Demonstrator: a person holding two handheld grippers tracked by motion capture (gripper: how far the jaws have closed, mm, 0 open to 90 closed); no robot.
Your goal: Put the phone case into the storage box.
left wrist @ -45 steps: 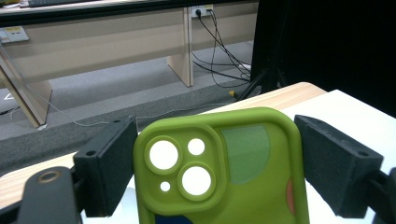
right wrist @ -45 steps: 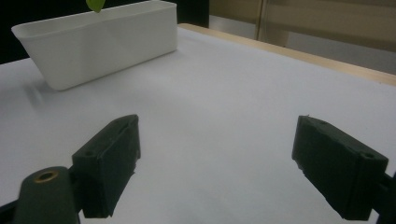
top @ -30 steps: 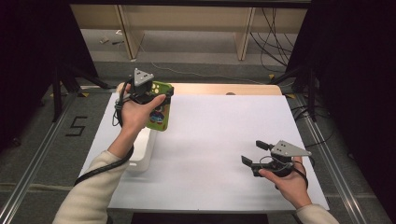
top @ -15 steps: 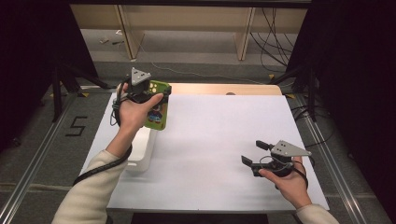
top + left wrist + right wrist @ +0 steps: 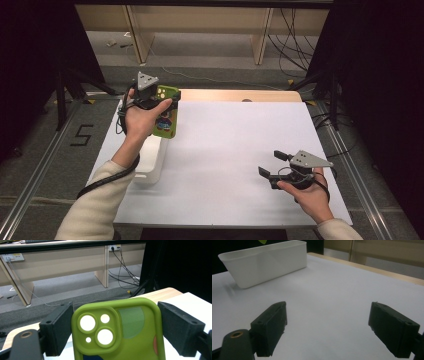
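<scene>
**Green phone case clamped in the left gripper, right gripper idle over the white table**

Nearest the person, at the lower right of the high view, the right gripper (image 5: 269,164) is held in the right hand (image 5: 306,196) just above the white table (image 5: 235,150). Its two black jaws stand well apart with nothing between them; the right gripper view looks between them at bare white surface. A grey three-cornered plate sits on top of it.

Farther in, along the left edge of the table, lies a long white plastic bin (image 5: 152,162), open at the top. In the right gripper view the bin (image 5: 265,261) shows as a low, straight-walled trough lying across the upper left; what is inside cannot be told from either view.

Beyond the bin, the left hand (image 5: 142,116) with its cream sleeve holds the left gripper (image 5: 167,95) lifted above the far left part of the table. The jaws are clamped on a green phone case (image 5: 166,112), one pad on each long edge. In the left gripper view the phone case (image 5: 120,332) stands upright between the pads, back side to the camera, with its raised camera block and round cut-outs at the upper left and patches of darker green, orange and blue on its back. In the high view the case hangs over the white surface, just past the far end of the bin.

Behind the white sheet a strip of light wooden tabletop (image 5: 240,95) shows, then grey floor (image 5: 210,55) with wooden furniture legs and trailing black cables.
</scene>
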